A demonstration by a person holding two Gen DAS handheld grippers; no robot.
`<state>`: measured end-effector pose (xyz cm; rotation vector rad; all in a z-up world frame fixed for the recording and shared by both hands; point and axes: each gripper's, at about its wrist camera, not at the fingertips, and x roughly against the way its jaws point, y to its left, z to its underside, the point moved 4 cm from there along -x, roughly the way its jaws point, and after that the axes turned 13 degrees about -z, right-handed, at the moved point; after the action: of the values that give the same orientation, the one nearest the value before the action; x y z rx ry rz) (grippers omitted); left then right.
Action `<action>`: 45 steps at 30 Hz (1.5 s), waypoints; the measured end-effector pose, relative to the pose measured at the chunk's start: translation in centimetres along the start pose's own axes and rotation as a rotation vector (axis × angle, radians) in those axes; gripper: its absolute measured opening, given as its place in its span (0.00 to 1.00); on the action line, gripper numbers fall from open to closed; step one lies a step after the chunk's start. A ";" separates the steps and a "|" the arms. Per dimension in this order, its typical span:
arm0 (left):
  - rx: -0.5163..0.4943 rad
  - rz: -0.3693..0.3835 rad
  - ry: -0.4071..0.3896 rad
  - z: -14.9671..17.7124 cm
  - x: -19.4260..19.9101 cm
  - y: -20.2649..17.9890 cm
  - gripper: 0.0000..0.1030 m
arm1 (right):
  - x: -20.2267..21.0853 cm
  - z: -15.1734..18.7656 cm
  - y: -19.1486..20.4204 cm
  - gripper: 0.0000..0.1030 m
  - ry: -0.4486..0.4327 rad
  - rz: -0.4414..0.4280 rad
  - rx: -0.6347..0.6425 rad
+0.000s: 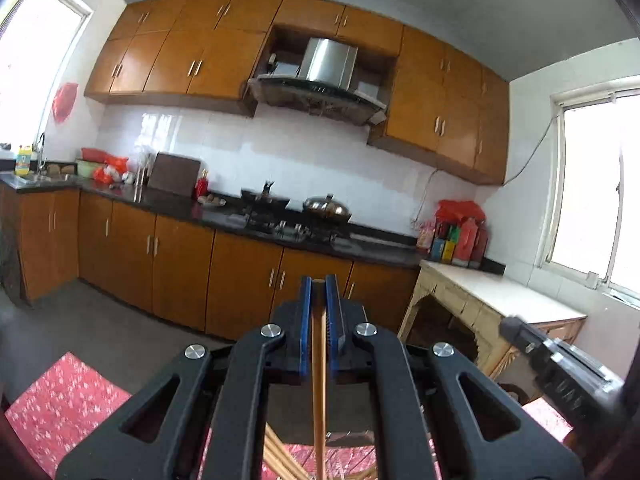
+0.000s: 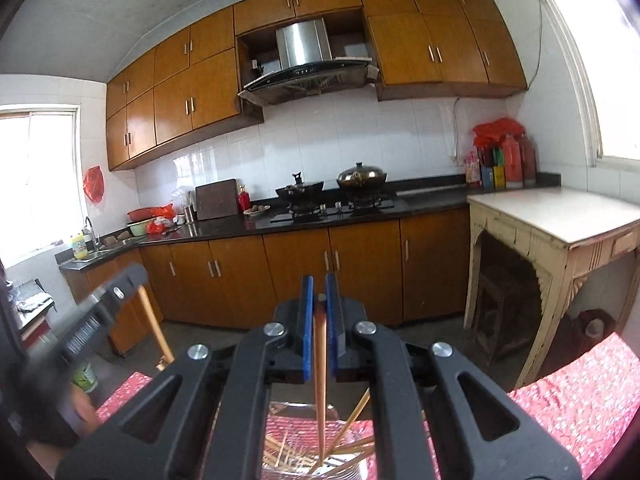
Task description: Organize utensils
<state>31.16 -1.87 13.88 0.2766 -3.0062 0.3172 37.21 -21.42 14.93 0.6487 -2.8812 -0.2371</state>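
Observation:
My left gripper [image 1: 319, 280] is shut on a wooden chopstick [image 1: 318, 380] that hangs down between its blue pads toward more chopsticks [image 1: 280, 458] below. My right gripper [image 2: 319, 280] is shut on a reddish-brown chopstick [image 2: 320, 384] whose lower end reaches into a clear glass bowl [image 2: 352, 460] holding several chopsticks [image 2: 280, 454]. Both grippers are raised and face the kitchen. The left gripper also shows at the left edge of the right wrist view [image 2: 100, 304], blurred, with its chopstick [image 2: 154, 324] hanging down. The right gripper body shows at the right of the left wrist view [image 1: 560, 364].
A red patterned cloth [image 2: 580, 396] covers the surface under the bowl. A cream wooden side table [image 2: 560, 216] stands at the right. The black counter [image 2: 328, 216] carries a stove, two woks and a cutting board. A green can [image 2: 85, 378] stands low left.

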 end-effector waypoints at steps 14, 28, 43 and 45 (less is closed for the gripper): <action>-0.002 -0.041 -0.031 -1.3 -1.2 -1.3 0.07 | 0.3 -0.7 -0.1 0.07 -0.022 -0.003 0.001; -0.059 -0.127 0.078 0.2 -1.6 1.0 0.44 | 1.4 -0.3 -0.8 0.34 0.014 0.044 -0.035; -0.114 -0.166 0.093 1.0 4.1 6.3 0.62 | 7.9 2.1 -1.3 0.73 0.040 0.066 -0.052; -0.122 -0.175 0.098 1.4 4.7 7.1 0.66 | 8.8 2.9 -1.2 0.80 0.044 0.071 -0.051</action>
<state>25.05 3.85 11.74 0.4926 -2.8648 0.1261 29.30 -26.04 13.13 0.5345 -2.8400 -0.2818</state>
